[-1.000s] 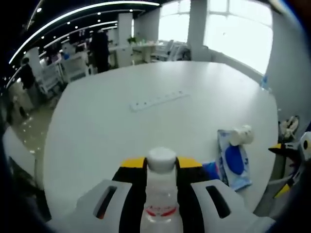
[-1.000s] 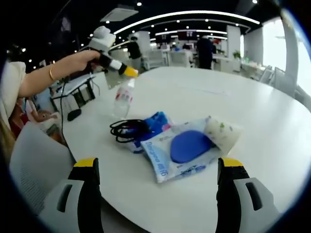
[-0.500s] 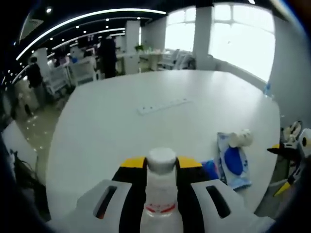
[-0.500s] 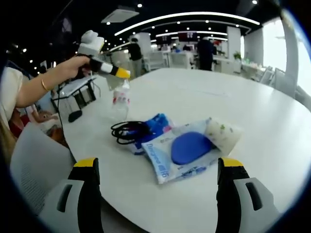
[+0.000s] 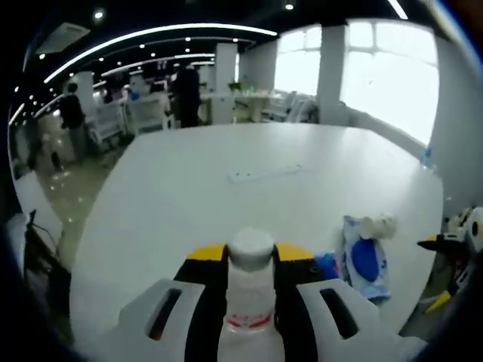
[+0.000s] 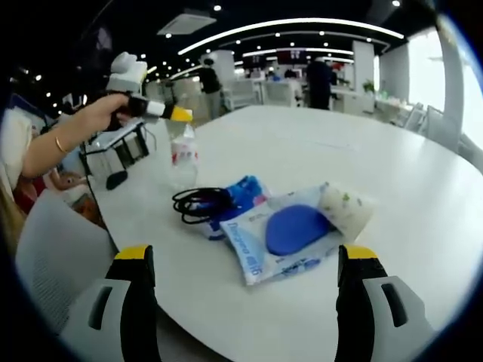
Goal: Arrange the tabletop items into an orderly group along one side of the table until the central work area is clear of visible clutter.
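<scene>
A clear water bottle [image 5: 250, 260] with a white cap and red label sits between the jaws of my left gripper [image 5: 250, 265], which is shut on it. In the right gripper view the left gripper [image 6: 167, 112] holds the bottle [image 6: 183, 155] upright near the table's left edge, its base at or just above the tabletop. A coiled black cable [image 6: 198, 202], a blue packet [image 6: 246, 188], a wipes pack [image 6: 290, 235] and a white pouch [image 6: 344, 208] lie bunched together ahead of my right gripper [image 6: 247, 260], which is open and apart from them.
A white power strip [image 5: 268, 173] lies at the middle of the round white table [image 5: 189, 204]. A person's hand [image 6: 89, 122] holds the left gripper. A grey chair [image 6: 53, 253] stands by the near edge. Desks and people fill the room behind.
The left gripper has carried the bottle leftwards and a little lower, and the bottle now stands more upright. The right gripper and the bunched items have not moved.
</scene>
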Demonstrator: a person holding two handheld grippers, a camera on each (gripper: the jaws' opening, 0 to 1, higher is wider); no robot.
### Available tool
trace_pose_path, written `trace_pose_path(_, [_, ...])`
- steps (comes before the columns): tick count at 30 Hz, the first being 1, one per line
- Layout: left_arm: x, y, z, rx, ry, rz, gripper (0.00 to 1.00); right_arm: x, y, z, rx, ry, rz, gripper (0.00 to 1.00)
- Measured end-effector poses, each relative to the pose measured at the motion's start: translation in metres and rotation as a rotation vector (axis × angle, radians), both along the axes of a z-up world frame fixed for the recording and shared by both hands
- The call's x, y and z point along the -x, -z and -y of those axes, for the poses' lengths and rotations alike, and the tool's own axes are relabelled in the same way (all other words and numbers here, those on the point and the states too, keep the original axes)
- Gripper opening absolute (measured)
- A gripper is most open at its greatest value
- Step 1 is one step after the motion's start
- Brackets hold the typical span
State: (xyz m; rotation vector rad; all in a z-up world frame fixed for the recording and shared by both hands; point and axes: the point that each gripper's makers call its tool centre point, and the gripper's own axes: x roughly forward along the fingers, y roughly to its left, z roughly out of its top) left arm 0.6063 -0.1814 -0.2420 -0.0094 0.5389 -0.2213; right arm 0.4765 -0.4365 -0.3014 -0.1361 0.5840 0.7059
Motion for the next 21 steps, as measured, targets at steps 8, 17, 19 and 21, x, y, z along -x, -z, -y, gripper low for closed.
trace_pose_path(8, [0.007,-0.001,-0.007,0.016,-0.060,0.014,0.20,0.000,0.000,0.000,0.002,0.000,0.002,0.99])
trace_pose_path(17, [0.014,-0.002,-0.005,0.017,-0.085,0.038,0.20,0.002,-0.001,-0.002,0.003,-0.013,0.003,0.99])
trace_pose_path(19, [0.015,-0.002,-0.005,0.019,-0.085,0.042,0.20,0.002,-0.001,-0.002,0.001,-0.014,0.002,0.99])
trace_pose_path(21, [0.016,-0.003,-0.006,0.026,-0.092,0.046,0.20,0.002,-0.002,-0.002,-0.002,-0.014,0.004,0.99])
